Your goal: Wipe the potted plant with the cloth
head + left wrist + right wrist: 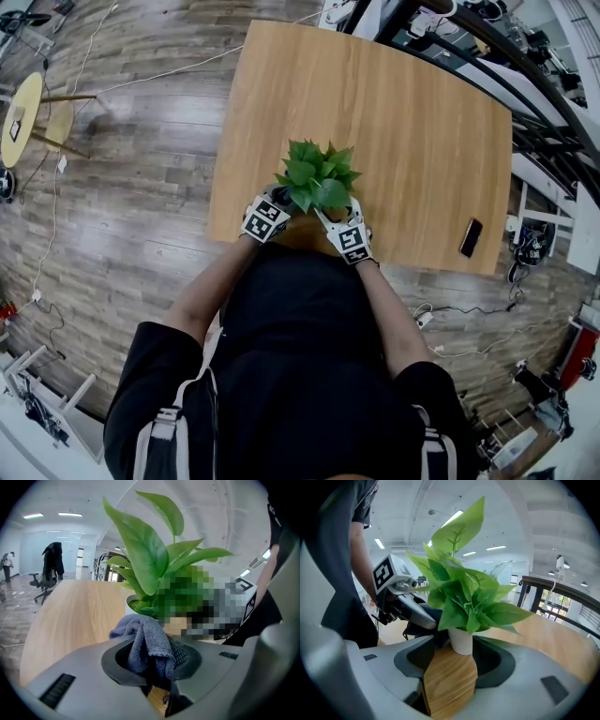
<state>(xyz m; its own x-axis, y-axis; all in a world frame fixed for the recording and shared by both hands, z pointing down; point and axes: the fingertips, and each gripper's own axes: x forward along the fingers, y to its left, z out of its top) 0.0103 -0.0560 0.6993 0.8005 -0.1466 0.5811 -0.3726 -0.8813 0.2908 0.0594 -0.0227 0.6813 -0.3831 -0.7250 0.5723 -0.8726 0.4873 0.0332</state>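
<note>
- Grey cloth (145, 641) is clamped in the left gripper (152, 662), bunched up just beside the pot (131, 603).
- Right gripper (454, 660) jaws are spread, with the pot between their tips.
- Plant (317, 175) stands at the table (422, 131)'s near edge.

Lighting is bright and even in all three views, diffuse overhead office light.

Head view:
- Only a soft shadow on the table (412, 122), at 6 o'clock of the plant (317, 175).
- Faint sheen on the floor (141, 187) at 9 o'clock.
- Dark clothing at 6 o'clock is crushed, with little detail.
- Strong fisheye: table edges bow and the corners smear.

Gripper views:
- Both have a circular vignette, black corners and heavy barrel distortion.
- Ceiling strips (69, 514) sit at 10 o'clock in the left gripper view and at 12–1 in the right. The white ceiling is near clipping.
- Leaves (459, 529) are backlit and translucent, veins readable.
- In the left gripper view the cloth (147, 644) weave is sharp. There is a mosaic patch at 3 o'clock of centre.
- Near foreground at 6–8 o'clock is soft in both views, and the far background is hazy.
</note>
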